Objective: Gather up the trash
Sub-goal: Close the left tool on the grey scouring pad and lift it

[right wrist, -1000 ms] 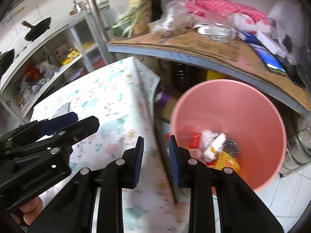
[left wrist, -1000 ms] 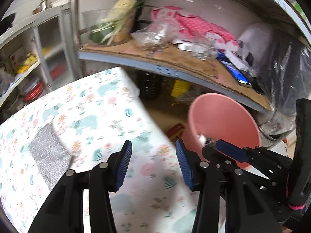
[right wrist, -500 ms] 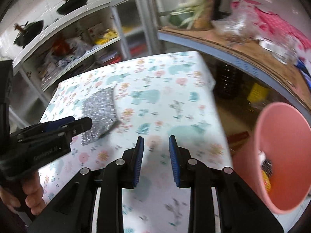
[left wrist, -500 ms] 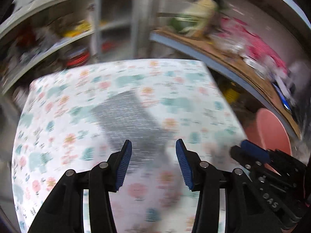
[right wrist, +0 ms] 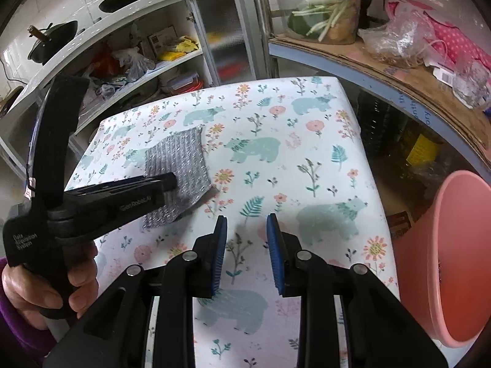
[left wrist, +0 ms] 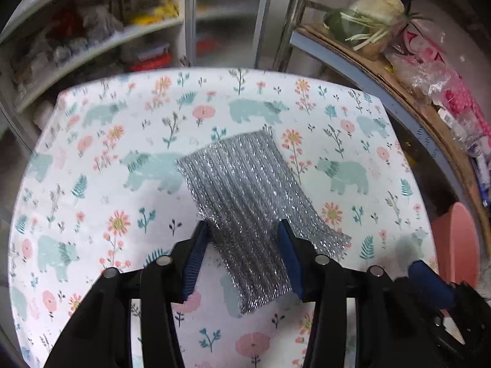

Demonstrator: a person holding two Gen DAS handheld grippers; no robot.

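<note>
Swung from pink bucket: left tongs closing astride glittery mesh sheet; right tongs spread.

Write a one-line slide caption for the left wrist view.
Left gripper closing around a silver mesh scouring cloth lying on the bear-print tablecloth, pink bin at right.

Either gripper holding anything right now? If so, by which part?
Nothing held yet. Left gripper is closing astride the near end of the silver mesh, which lies on the table. Right gripper is empty.
</note>
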